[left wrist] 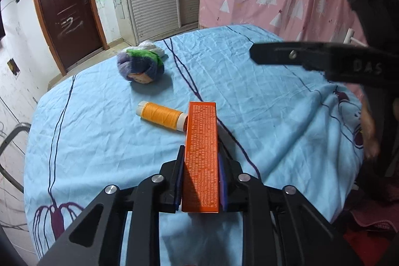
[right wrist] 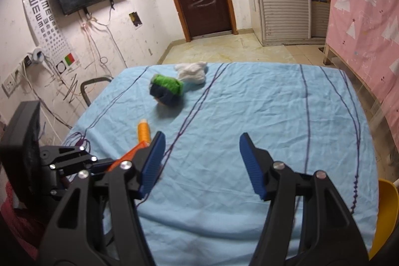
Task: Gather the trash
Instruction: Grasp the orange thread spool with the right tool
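Left tongs (left wrist: 200,163), tilted downward, clamped on orange box (left wrist: 202,153).

Black tongs (right wrist: 202,161) with ribbed blue pads (right wrist: 250,166) and silver screws (right wrist: 277,165).

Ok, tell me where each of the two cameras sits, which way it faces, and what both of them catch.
Left wrist: sits on the left gripper, looks down across the light blue cloth-covered table toward the door; its jaws clamp the orange printed cardboard box; the right gripper's black finger shows upper right.
Right wrist: sits on the right gripper, jaws open over the cloth, facing the door; the left gripper shows lower left.
Shared: the box, the orange thread spool, the blue-green yarn ball.
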